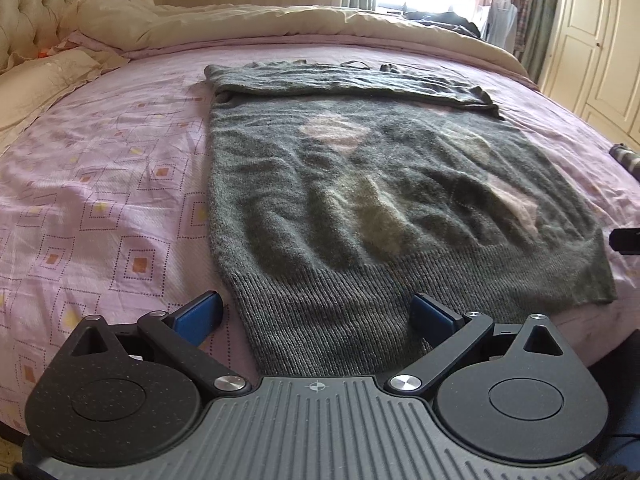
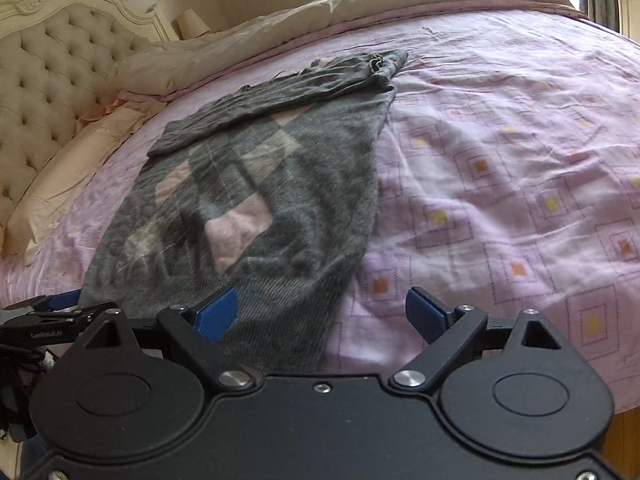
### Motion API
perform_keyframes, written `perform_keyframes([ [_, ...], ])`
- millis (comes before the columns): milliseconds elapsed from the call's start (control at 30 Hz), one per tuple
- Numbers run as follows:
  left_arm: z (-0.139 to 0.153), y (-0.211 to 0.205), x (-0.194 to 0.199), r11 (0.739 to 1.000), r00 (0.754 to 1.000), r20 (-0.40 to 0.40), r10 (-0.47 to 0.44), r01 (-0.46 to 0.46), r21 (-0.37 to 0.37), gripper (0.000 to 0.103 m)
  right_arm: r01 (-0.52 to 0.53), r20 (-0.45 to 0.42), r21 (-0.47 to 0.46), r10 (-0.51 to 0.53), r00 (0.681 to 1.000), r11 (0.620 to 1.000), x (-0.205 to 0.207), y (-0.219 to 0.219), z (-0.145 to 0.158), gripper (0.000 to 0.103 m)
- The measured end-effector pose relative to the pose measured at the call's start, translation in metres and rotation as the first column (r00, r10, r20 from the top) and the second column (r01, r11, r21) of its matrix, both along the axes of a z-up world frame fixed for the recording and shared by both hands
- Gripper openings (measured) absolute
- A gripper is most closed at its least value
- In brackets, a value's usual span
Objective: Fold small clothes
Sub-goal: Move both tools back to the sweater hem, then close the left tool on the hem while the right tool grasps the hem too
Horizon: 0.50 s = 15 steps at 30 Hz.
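A grey knitted sweater (image 1: pixel 360 184) with pink and beige diamonds lies flat on the pink patterned bedsheet (image 1: pixel 100 200). Its sleeves are folded across its far end (image 1: pixel 344 80). My left gripper (image 1: pixel 318 314) hovers open over the near ribbed hem, at the hem's left corner, and its blue pads press on nothing. In the right wrist view the same sweater (image 2: pixel 248 184) runs up to the left. My right gripper (image 2: pixel 322 316) stands open over the hem's right corner, one finger above the knit and the other above the sheet (image 2: pixel 500 200). The left gripper (image 2: pixel 44 314) shows at that view's left edge.
A tufted cream headboard (image 2: pixel 52 76) and pillows (image 2: pixel 68 184) lie to the left. A beige duvet (image 1: pixel 280 24) is heaped along the far side of the bed. Cream wardrobe doors (image 1: pixel 596 48) stand at the right. The near edge of the bed sits just below both grippers.
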<state>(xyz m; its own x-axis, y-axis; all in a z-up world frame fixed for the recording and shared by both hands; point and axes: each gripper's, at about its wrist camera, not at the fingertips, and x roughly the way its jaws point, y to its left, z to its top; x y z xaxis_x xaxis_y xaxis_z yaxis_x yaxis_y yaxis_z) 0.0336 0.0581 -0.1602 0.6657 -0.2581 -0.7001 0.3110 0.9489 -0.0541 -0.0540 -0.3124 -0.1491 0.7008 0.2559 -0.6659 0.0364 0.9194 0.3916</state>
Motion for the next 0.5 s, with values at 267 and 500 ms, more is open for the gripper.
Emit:
perform_keyframes([
  [267, 0.004, 0.001, 0.004, 1.000, 1.000, 0.014, -0.007, 0.007, -0.024, 0.075, -0.039, 0.028, 0.087, 0.037, 0.999, 0.995, 0.006, 0.015, -0.010, 0.093],
  [500, 0.002, 0.002, 0.004, 0.999, 0.999, 0.028, -0.016, 0.017, -0.040, 0.073, -0.059, 0.063, 0.116, 0.052, 0.997, 0.991, 0.011, 0.017, -0.015, 0.084],
])
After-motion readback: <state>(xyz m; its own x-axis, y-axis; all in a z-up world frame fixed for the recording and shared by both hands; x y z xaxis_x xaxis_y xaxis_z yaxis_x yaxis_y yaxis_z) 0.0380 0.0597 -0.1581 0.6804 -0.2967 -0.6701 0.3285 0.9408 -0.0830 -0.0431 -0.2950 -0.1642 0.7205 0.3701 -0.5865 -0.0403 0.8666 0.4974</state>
